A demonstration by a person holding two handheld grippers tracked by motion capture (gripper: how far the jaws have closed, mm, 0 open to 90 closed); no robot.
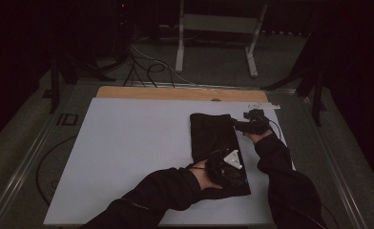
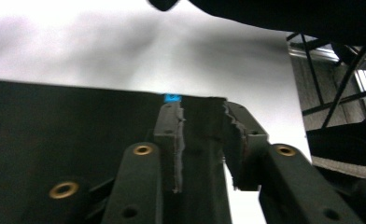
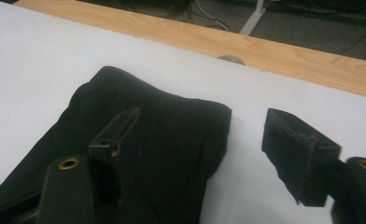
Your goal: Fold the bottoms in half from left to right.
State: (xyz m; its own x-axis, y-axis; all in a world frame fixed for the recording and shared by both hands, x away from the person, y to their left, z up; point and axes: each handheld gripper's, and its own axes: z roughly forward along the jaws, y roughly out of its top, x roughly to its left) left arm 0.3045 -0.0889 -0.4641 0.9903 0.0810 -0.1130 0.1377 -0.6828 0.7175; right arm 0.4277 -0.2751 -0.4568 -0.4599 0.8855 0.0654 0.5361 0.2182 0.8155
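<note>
A folded black garment lies on the right half of the white tabletop. My left gripper reaches across to its near right corner. In the left gripper view the jaws stand a little apart over the cloth's edge, with a fold of black fabric in the gap and a small blue tag just beyond. My right gripper sits at the garment's far right corner, open wide. One of its jaws is over the cloth, the other over bare table.
A wooden strip runs along the table's far edge. Behind it are a pale metal stand and loose cables on the floor. White surface lies to the left of the garment. Both dark sleeves come in from the near edge.
</note>
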